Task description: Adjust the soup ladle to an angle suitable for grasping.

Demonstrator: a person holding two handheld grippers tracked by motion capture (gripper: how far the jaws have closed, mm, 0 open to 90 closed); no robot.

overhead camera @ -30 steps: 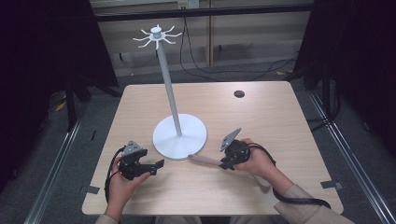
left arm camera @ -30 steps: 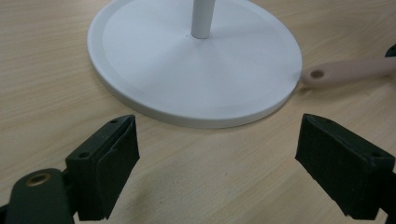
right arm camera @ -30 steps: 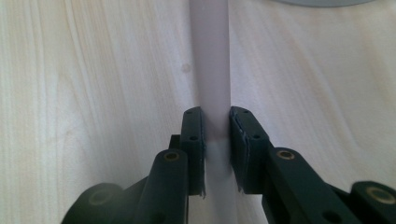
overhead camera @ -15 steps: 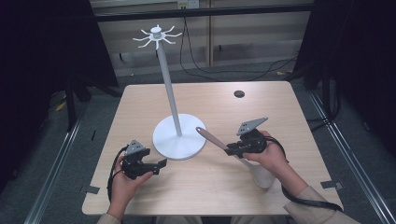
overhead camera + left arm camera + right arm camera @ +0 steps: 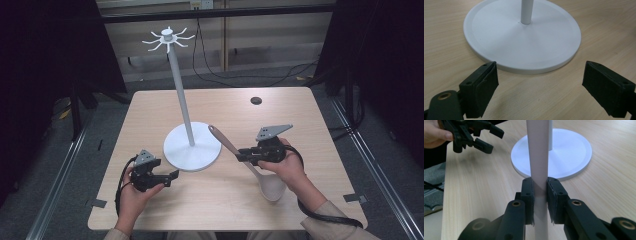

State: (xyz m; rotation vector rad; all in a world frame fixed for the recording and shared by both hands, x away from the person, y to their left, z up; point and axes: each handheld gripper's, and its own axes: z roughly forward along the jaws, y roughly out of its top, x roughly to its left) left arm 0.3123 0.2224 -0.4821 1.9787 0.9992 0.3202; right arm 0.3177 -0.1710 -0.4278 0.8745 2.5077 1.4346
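A tall white stand (image 5: 181, 100) with a crown of hooks (image 5: 168, 37) rises from a round base (image 5: 192, 146) at mid-table. My right gripper (image 5: 241, 155) is shut on the handle of a pale ladle-like spoon (image 5: 272, 187), held off the table right of the base. The handle tip points up-left toward the pole and the bowl hangs near the hand. In the right gripper view the handle (image 5: 539, 152) stands between the pads of my right gripper (image 5: 539, 195). My left gripper (image 5: 172, 176) is open, low at the base's front-left; the base rim (image 5: 524, 32) lies just past its jaws (image 5: 539, 87).
A small black disc (image 5: 256, 100) lies at the table's far right. The wooden table (image 5: 300, 115) has bare room on the right and along the front. Cables run on the floor behind. The left gripper (image 5: 495, 140) shows open at the upper left of the right gripper view.
The right gripper has lifted the spoon off the table and moved right, tilting the handle up toward the stand. The left gripper has barely moved.
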